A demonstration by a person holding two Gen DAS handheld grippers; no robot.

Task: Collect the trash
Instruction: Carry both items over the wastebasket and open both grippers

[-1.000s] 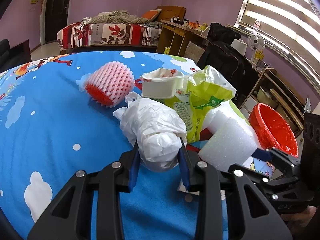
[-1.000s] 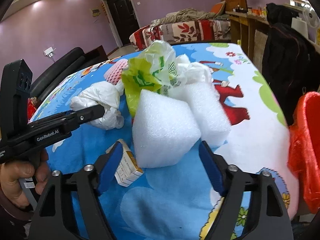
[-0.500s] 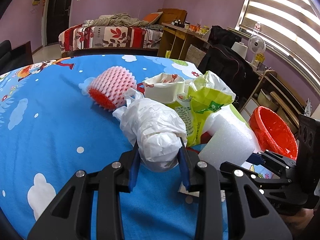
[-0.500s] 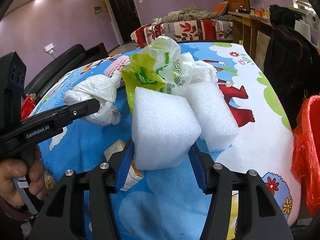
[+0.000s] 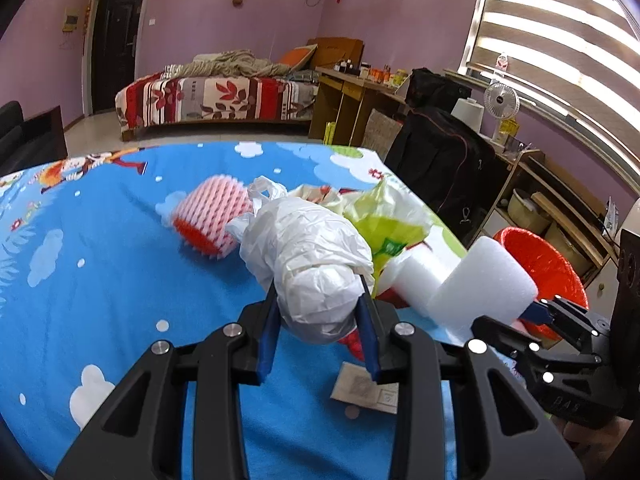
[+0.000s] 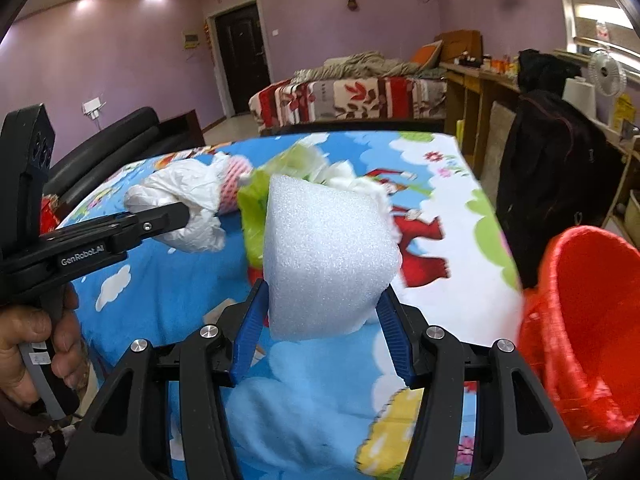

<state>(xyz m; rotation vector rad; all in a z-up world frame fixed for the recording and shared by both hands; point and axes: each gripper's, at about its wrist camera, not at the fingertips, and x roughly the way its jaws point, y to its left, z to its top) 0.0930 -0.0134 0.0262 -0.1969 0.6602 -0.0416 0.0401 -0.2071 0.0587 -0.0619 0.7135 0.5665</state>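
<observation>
Two grippers up front, both loaded. Left gripper has its jaws squeezed on a crumpled white plastic bag, which looks lifted a bit above the table. Right gripper has its jaws clamped on a white foam block after just closing in on it, and both point downward at a slant. A small paper card lies flat right under the left jaws. Plenty of bare blue cloth off to the left. The red bin sits just past the table's right edge. Further back: a second foam piece, a green-yellow bag and a pink foam net, bunched together.
</observation>
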